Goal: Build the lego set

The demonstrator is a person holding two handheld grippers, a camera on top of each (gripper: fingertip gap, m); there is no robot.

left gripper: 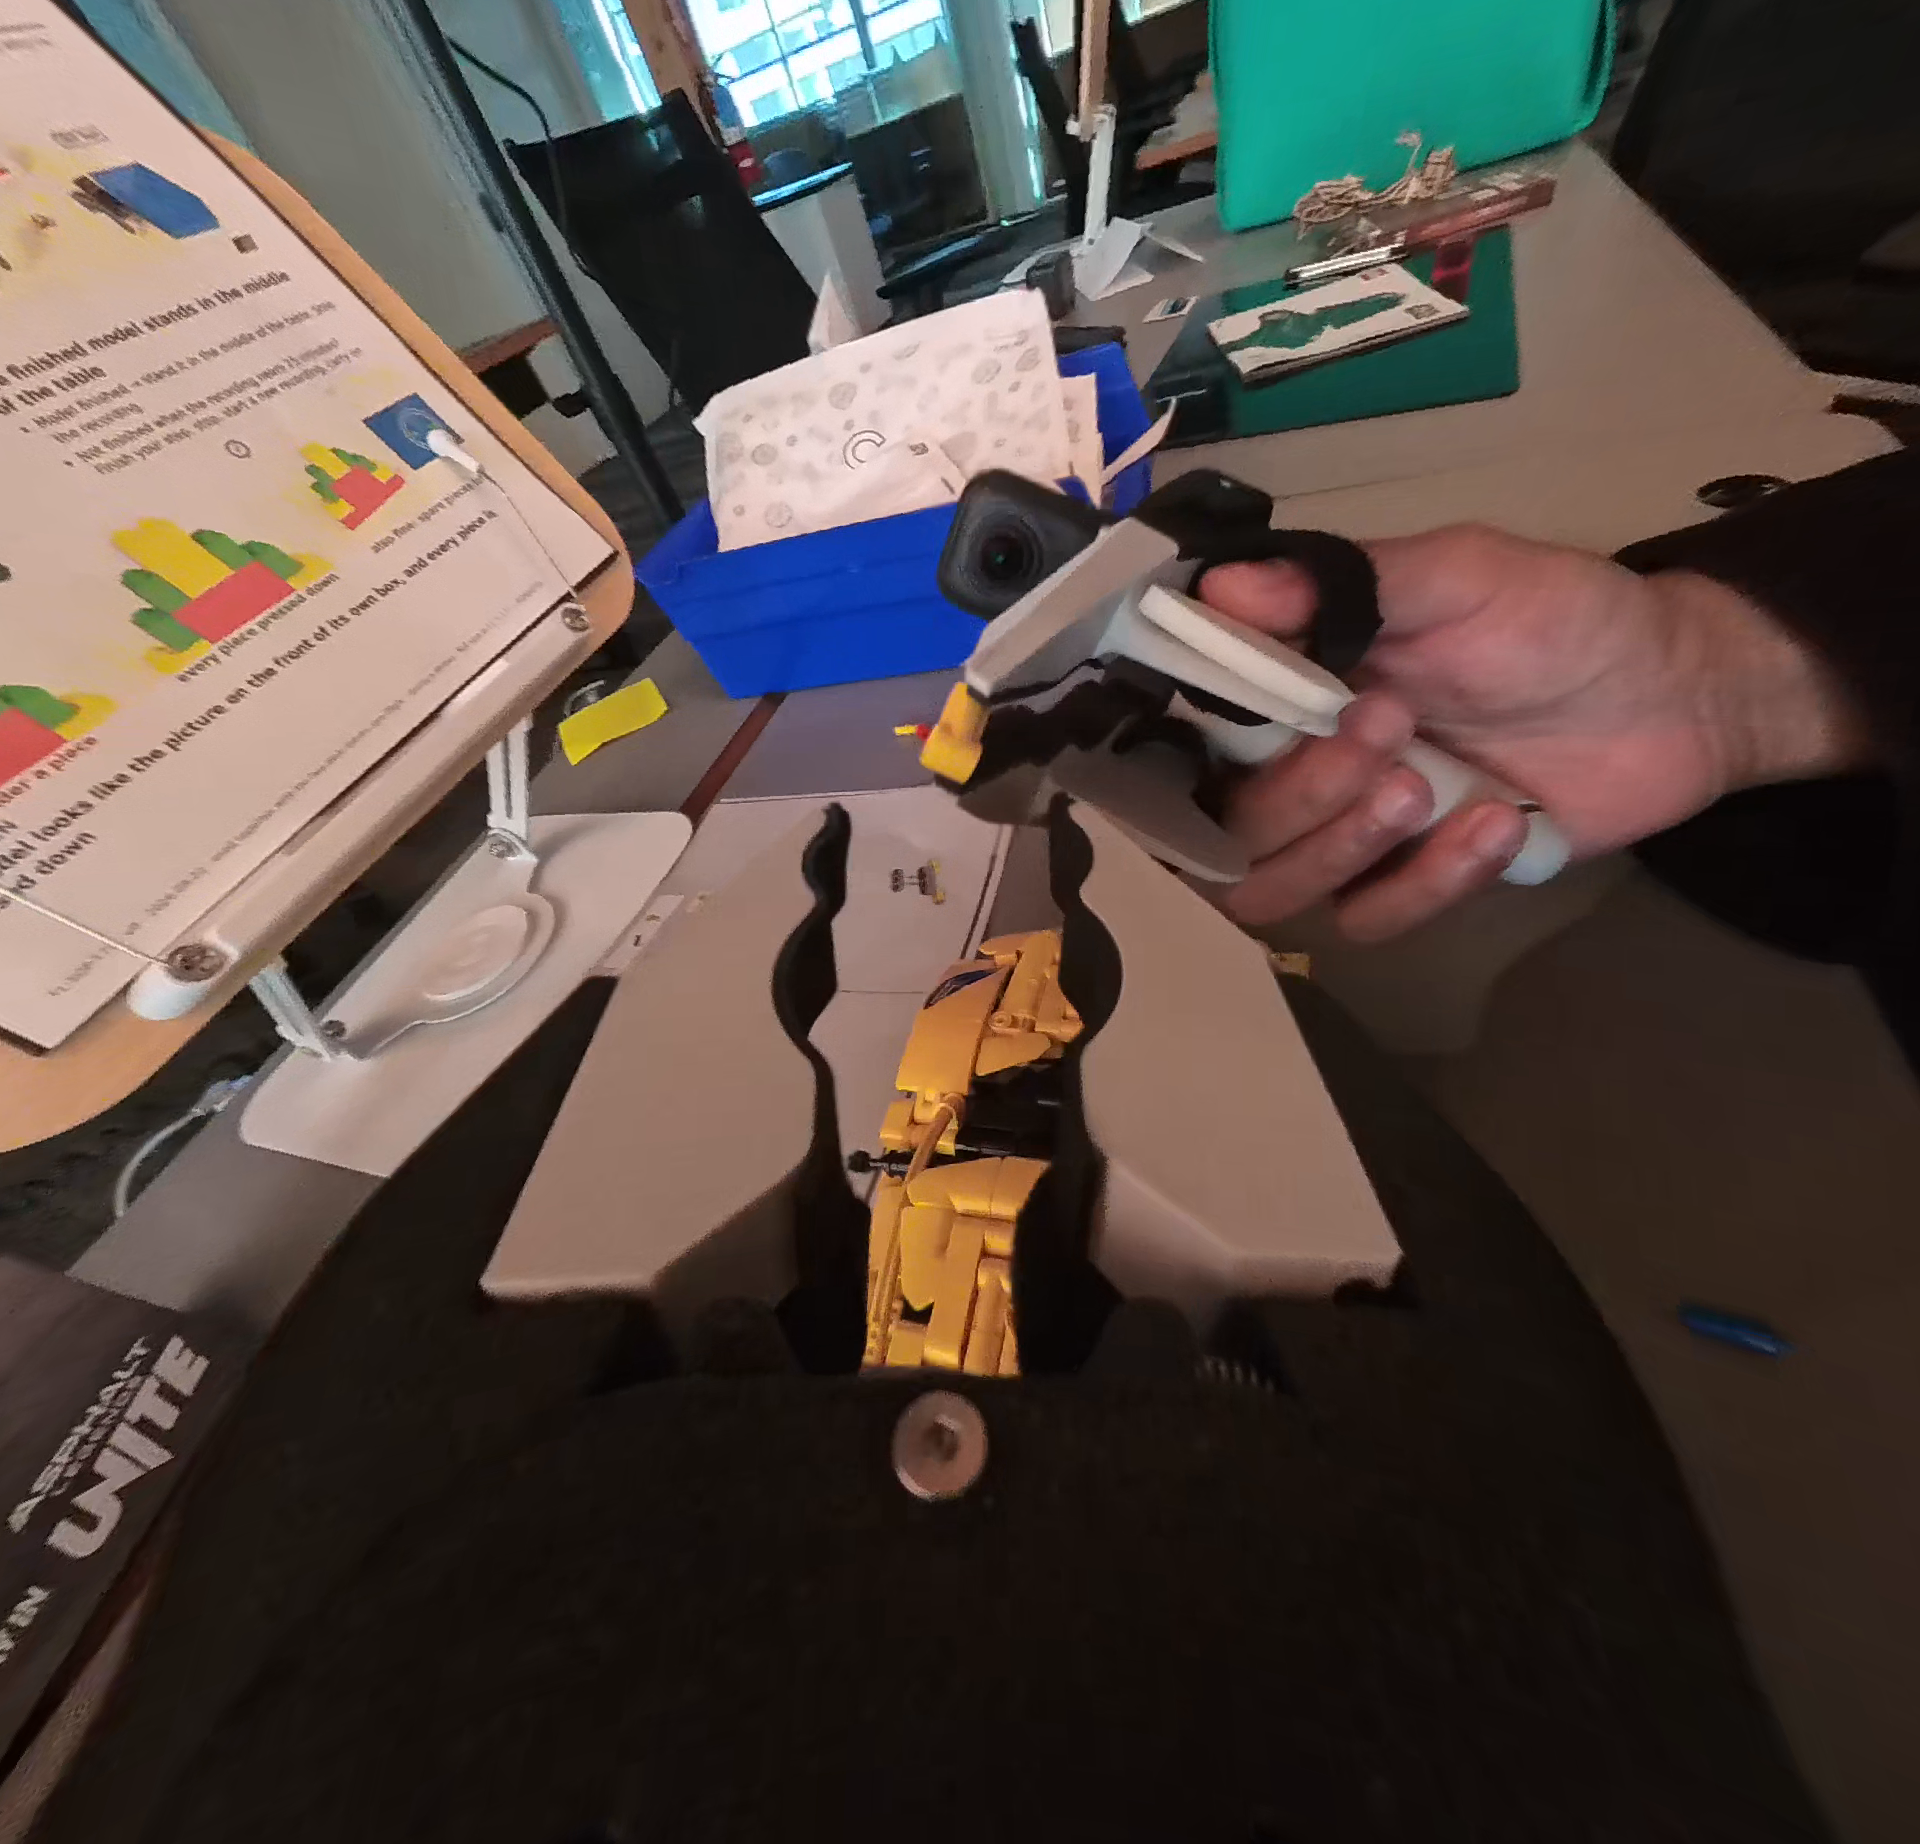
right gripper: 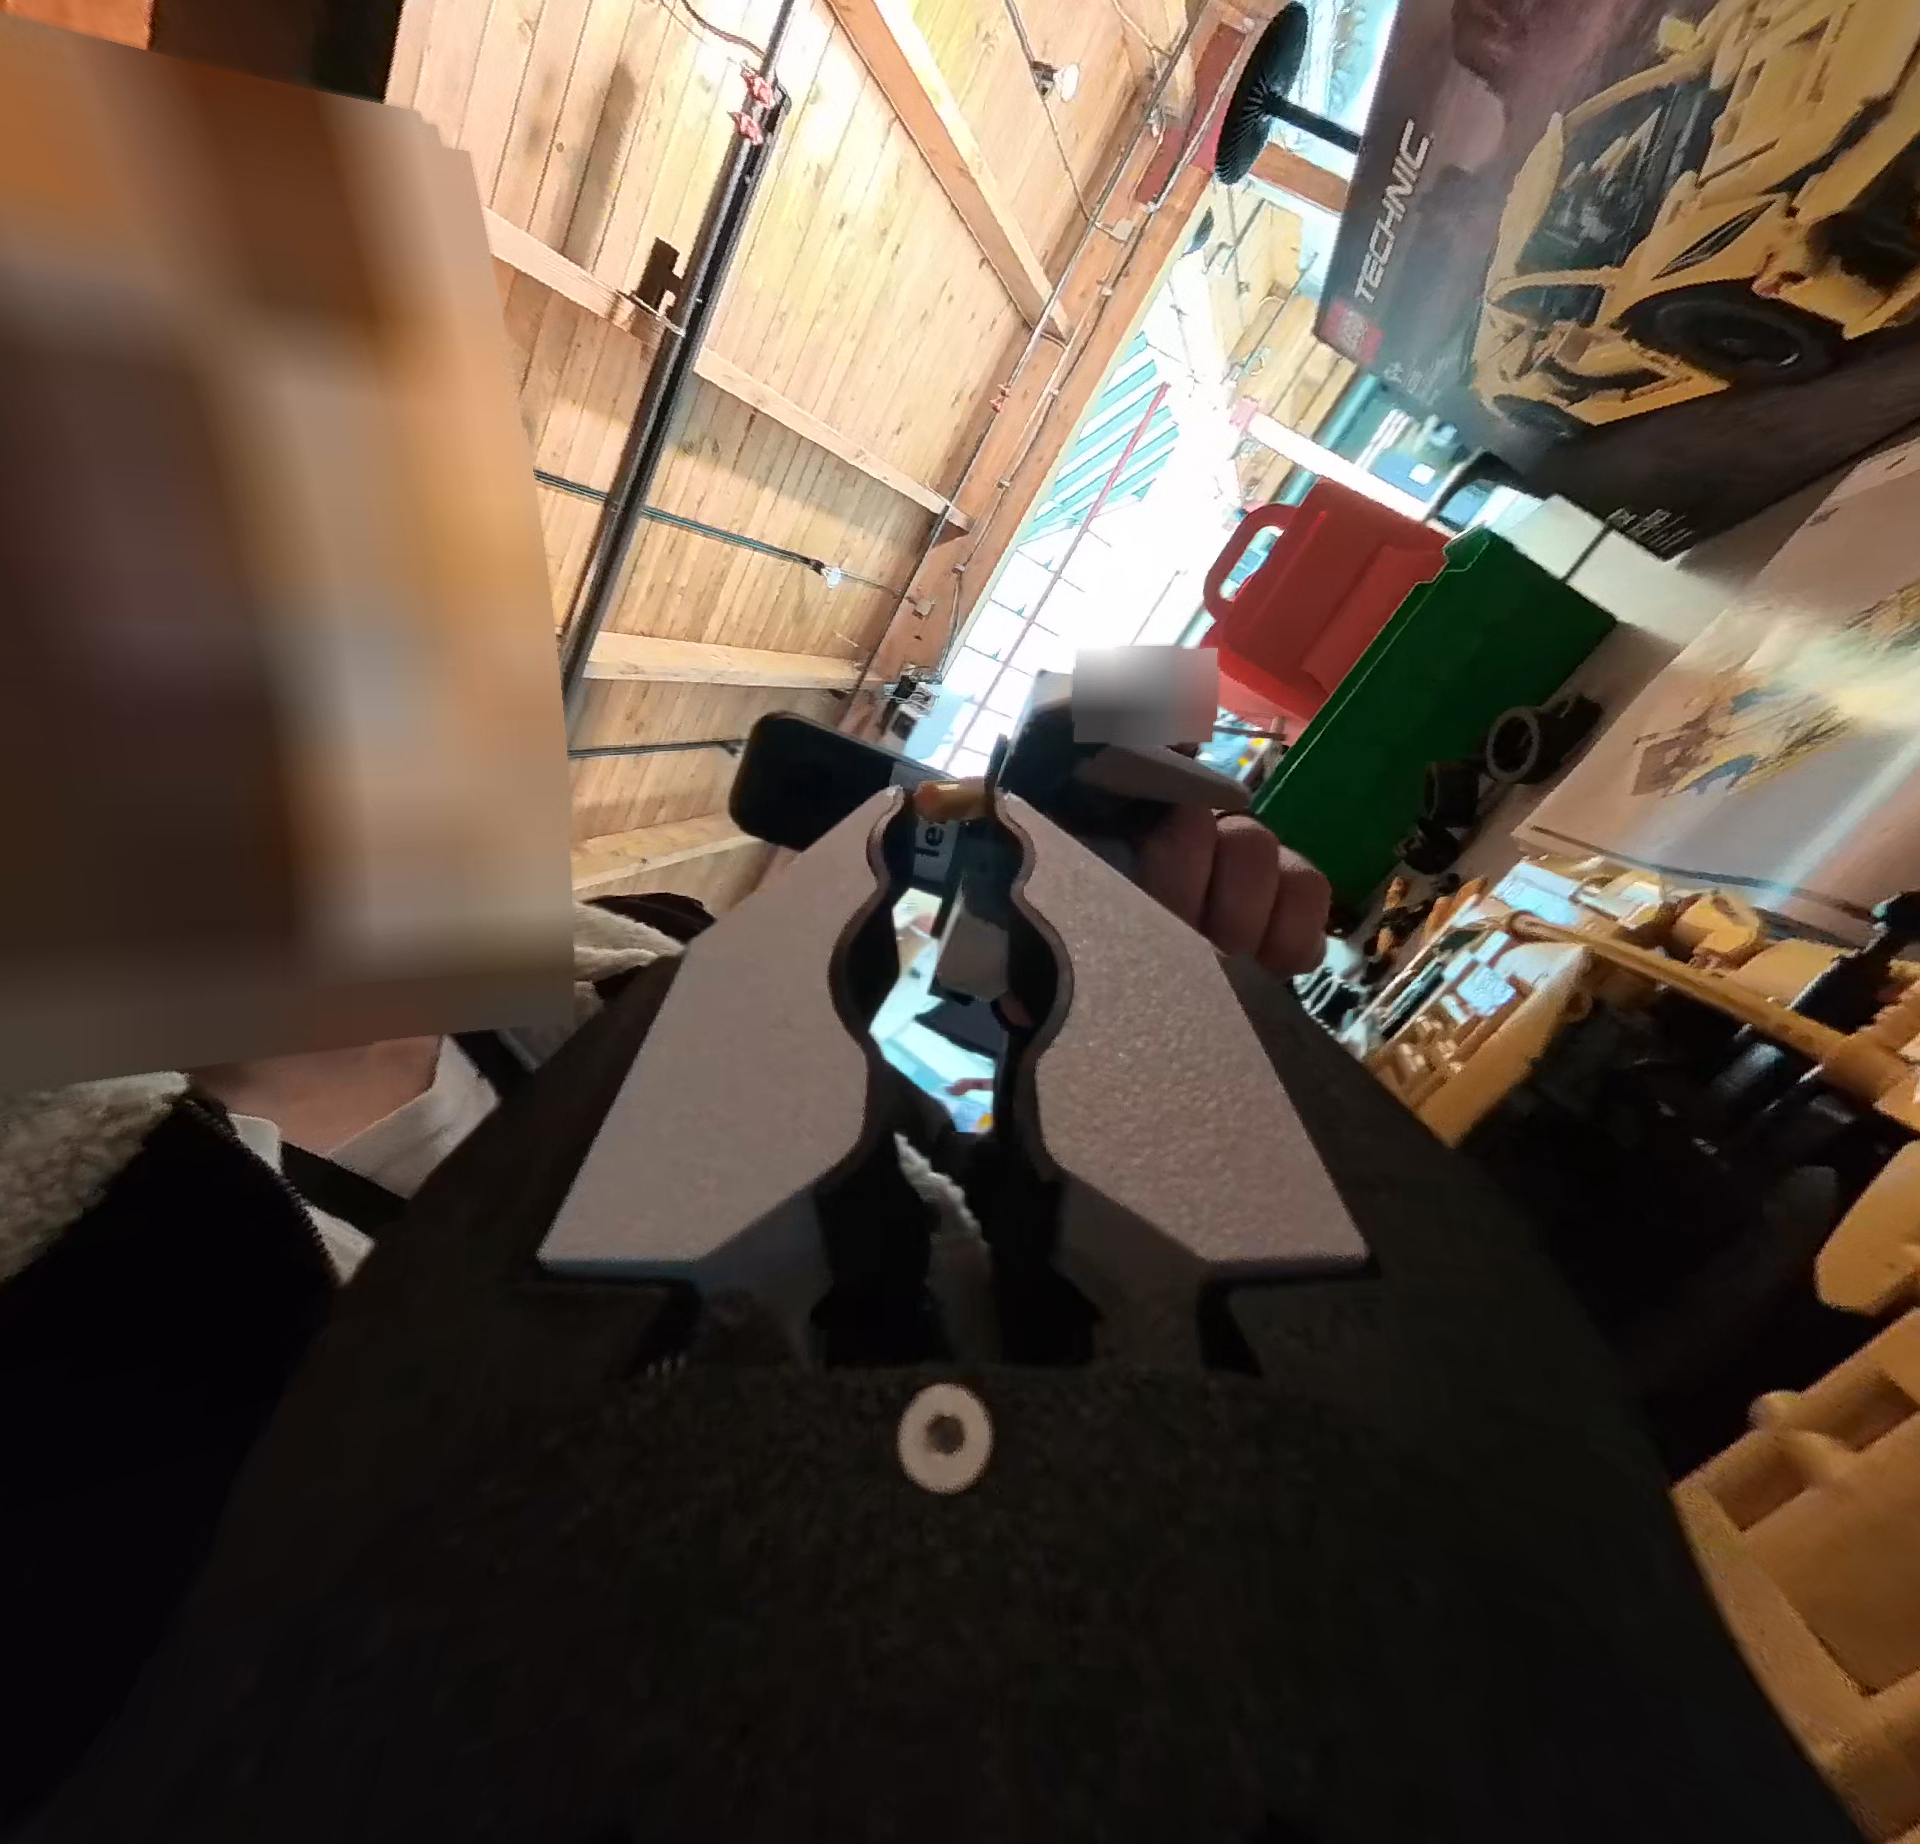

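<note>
My left gripper is shut on a long gold lego assembly, which lies along its right finger, with a gap showing on the left side. My right gripper, held by a hand, hovers just beyond the left fingertips. It is shut on a small yellow piece. In the right wrist view the right gripper pinches that piece at its tips. The left gripper's grey body and the hand that holds it show beyond. A white instruction page lies below.
An instruction board on a metal stand stands at left. A blue bin with paper bags is behind. A yellow tape scrap and a small blue piece lie on the table. The set's box, a green bin and gold car parts show at right. My two grippers' fingertips are within a few centimetres of each other.
</note>
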